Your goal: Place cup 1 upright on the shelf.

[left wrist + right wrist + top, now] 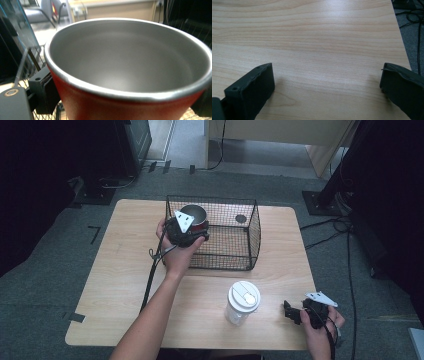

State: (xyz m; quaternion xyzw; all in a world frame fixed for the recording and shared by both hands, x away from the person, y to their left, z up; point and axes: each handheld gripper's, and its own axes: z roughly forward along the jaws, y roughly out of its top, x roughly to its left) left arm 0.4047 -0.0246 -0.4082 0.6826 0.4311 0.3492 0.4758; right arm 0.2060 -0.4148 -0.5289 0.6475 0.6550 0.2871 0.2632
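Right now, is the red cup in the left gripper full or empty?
Empty. The left gripper view looks straight into the red cup, and its grey metal inside is bare all the way down, with no liquid or object in it.

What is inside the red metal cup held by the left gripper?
Nothing visible: in the left gripper view the red metal cup shows bare grey walls. Its very bottom is hidden by the near rim. The left gripper holds it over the black wire basket.

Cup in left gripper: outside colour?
Red outside, grey metal inside; the cup shows best in the left gripper view.
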